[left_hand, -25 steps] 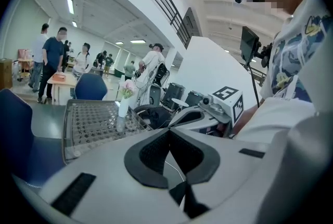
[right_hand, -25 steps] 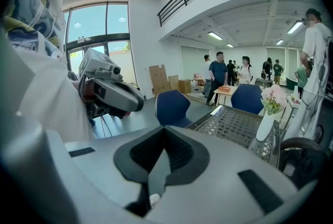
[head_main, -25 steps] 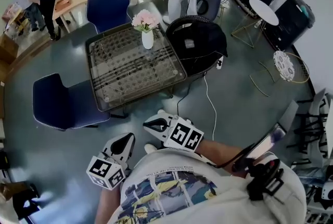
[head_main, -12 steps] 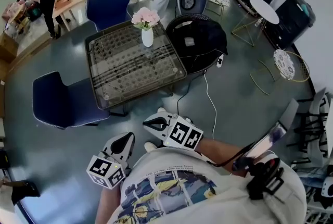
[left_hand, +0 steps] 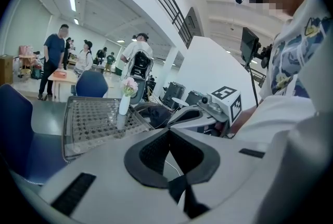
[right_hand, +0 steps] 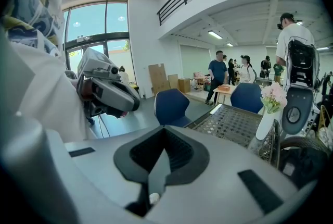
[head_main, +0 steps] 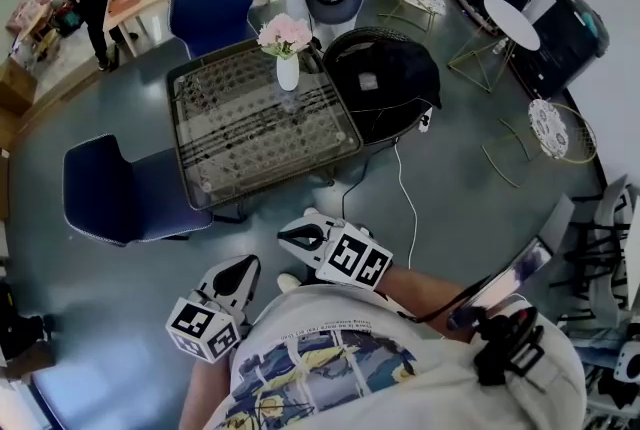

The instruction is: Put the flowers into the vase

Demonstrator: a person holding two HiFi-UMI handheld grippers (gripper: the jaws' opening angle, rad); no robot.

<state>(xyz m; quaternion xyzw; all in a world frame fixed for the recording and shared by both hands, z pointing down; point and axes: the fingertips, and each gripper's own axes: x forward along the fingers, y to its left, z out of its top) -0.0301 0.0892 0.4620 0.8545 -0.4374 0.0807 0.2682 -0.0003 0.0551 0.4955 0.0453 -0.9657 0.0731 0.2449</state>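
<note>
Pink and white against dark lattice and navy

Pale pink flowers, white vase; dark lattice-patterned counter; navy left chair and far chair; grey-blue floor; light grey left tongs and right tongs, black pads, black-and-white square-marked cubes; white shirt printed blue and yellow.

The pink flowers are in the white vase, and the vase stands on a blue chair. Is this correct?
Not quite. The pink flowers are in the white vase, but the vase stands on the table, near its far edge. The head view shows it.
</note>
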